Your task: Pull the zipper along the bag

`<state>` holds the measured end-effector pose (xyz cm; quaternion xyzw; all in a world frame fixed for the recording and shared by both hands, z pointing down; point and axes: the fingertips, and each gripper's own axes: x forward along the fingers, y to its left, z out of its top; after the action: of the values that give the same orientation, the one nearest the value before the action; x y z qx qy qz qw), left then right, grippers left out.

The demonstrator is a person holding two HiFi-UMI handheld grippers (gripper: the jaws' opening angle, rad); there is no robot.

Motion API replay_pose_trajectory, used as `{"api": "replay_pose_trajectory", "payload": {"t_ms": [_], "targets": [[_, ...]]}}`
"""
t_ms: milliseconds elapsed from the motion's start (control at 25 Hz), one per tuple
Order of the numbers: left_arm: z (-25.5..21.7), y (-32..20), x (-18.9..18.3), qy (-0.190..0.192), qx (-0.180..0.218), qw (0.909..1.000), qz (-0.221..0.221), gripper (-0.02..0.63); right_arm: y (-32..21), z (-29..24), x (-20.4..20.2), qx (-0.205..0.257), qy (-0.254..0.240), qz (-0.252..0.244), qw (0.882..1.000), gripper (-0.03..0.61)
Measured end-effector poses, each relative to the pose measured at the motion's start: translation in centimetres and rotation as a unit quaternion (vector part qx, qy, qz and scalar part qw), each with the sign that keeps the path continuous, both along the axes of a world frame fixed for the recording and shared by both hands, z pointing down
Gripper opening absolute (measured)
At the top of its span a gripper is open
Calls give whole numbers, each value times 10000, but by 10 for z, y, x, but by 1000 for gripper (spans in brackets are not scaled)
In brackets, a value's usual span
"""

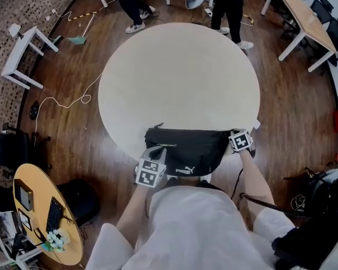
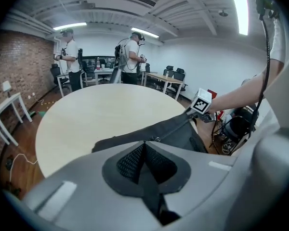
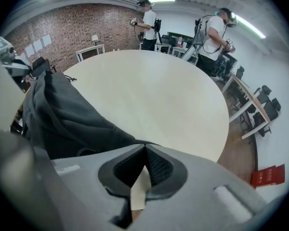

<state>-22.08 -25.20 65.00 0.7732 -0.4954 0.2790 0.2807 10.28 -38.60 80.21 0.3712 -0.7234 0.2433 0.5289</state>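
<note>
A black bag (image 1: 188,148) lies along the near edge of the round beige table (image 1: 180,77), partly hanging over it. My left gripper (image 1: 158,152) is at the bag's left end. In the left gripper view its jaws (image 2: 144,143) are shut on a black strip that runs to the small metal zipper slider (image 2: 156,139) just past the tips. The bag (image 2: 178,131) stretches from there to my right gripper (image 2: 202,104). That gripper (image 1: 231,135) is shut on the bag's right end; in its own view the dark fabric (image 3: 62,119) reaches its closed tips (image 3: 144,146).
Two people (image 1: 231,4) stand beyond the table's far side. A white side table (image 1: 22,55) and a floor cable (image 1: 62,103) lie to the left. A small yellow table (image 1: 45,218) is at near left. A long desk (image 1: 304,21) is at far right, dark gear (image 1: 321,207) at near right.
</note>
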Motion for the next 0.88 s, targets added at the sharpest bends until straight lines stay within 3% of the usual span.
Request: {"api": "replay_pose_trajectory", "payload": {"t_ms": [160, 240, 480, 720, 880], "targets": [[8, 1, -64, -215, -27, 9985, -505, 20, -13, -10, -2, 342, 107, -33, 9994, -12], [16, 2, -92, -335, -108, 9967, -729, 20, -4, -6, 1, 143, 285, 55, 9995, -12], [52, -7, -154, -801, -312, 9926, -856, 20, -3, -5, 0, 157, 632, 120, 9978, -14], [100, -18, -177, -1253, -475, 9894, -558, 20, -12, -8, -8, 232, 540, 103, 9982, -14], [116, -24, -171, -1145, -644, 9902, -470, 20, -2, -4, -1, 122, 785, 231, 9966, -14]]}}
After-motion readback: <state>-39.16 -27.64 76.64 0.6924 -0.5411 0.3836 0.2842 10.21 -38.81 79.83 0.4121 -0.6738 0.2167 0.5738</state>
